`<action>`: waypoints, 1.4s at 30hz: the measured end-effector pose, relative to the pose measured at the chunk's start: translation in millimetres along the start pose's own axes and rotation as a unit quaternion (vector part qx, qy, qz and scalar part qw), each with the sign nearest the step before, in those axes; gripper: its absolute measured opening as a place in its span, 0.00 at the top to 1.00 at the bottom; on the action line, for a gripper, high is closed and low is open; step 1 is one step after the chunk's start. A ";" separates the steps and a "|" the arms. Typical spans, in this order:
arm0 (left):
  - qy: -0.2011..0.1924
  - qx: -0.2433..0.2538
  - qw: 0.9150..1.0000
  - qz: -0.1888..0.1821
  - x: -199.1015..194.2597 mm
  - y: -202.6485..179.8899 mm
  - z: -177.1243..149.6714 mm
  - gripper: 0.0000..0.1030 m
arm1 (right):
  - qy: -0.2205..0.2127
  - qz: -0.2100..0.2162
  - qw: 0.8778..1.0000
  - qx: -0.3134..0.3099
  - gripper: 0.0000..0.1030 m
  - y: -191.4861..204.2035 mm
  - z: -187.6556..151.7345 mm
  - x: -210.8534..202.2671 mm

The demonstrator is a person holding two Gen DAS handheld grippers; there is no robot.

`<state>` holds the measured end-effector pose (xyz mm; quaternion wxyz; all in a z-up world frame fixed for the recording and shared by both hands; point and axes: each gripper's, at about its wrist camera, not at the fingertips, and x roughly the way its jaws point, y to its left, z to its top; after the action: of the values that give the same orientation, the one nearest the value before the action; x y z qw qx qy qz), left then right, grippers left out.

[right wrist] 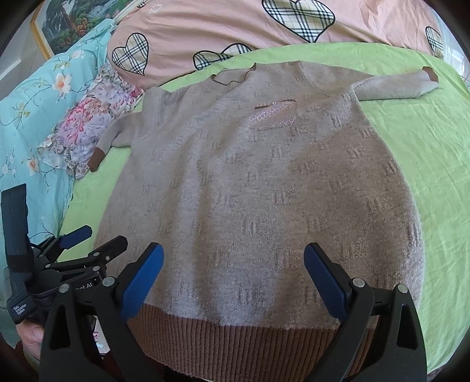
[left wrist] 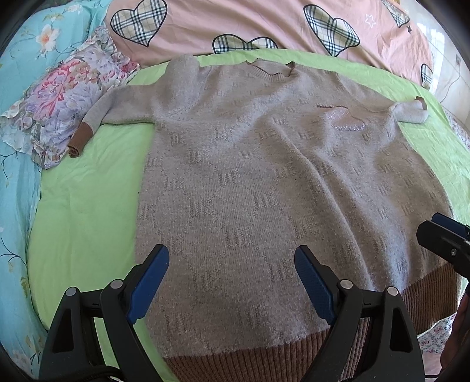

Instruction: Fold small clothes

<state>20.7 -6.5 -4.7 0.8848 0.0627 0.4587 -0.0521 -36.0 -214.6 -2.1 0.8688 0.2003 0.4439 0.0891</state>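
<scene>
A beige knitted sweater [left wrist: 249, 182] with a brown ribbed hem lies flat, front up, on a green sheet [left wrist: 85, 211]; it also shows in the right wrist view [right wrist: 258, 191]. Its left sleeve [left wrist: 97, 117] bends down with a brown cuff; its right sleeve [right wrist: 396, 85] stretches out to the right. My left gripper [left wrist: 232, 264] is open and empty above the hem's left part. My right gripper [right wrist: 233, 261] is open and empty above the hem's middle. The right gripper also shows at the right edge of the left wrist view [left wrist: 443, 238], and the left gripper shows at the left of the right wrist view [right wrist: 88, 238].
A floral cloth [left wrist: 64, 102] lies crumpled at the left beside the sleeve. A pink quilt [left wrist: 249, 26] with plaid hearts lies behind the collar. A turquoise flowered bedspread [left wrist: 17, 191] runs along the left. A framed picture [right wrist: 73, 23] stands at the back left.
</scene>
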 end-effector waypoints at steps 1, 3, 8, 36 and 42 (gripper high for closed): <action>-0.001 0.000 1.000 0.001 1.2 -0.5 1.4 0.15 | 0.000 0.000 1.000 0.002 0.06 -1.0 1.2 0.4; 0.001 0.000 1.000 0.000 3.7 -0.4 4.5 0.15 | -0.001 -0.001 1.000 0.008 0.06 -3.4 3.9 1.0; 0.001 0.008 1.000 0.008 13.3 -2.9 16.0 0.15 | -0.001 -0.001 1.000 0.021 0.06 -14.3 13.7 2.7; 0.009 0.007 0.999 0.030 90.9 -4.1 156.0 0.15 | -0.123 -0.172 0.963 0.169 0.36 -316.5 257.0 -7.1; 0.039 0.011 0.999 0.033 119.5 -6.6 156.6 0.15 | -0.104 -0.237 0.947 0.188 0.45 -379.4 308.9 35.3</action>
<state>214.3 -42.0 -13.5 0.8669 0.0898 0.4896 -0.0258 225.4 -629.0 -27.7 0.8528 0.2570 0.3943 -0.2261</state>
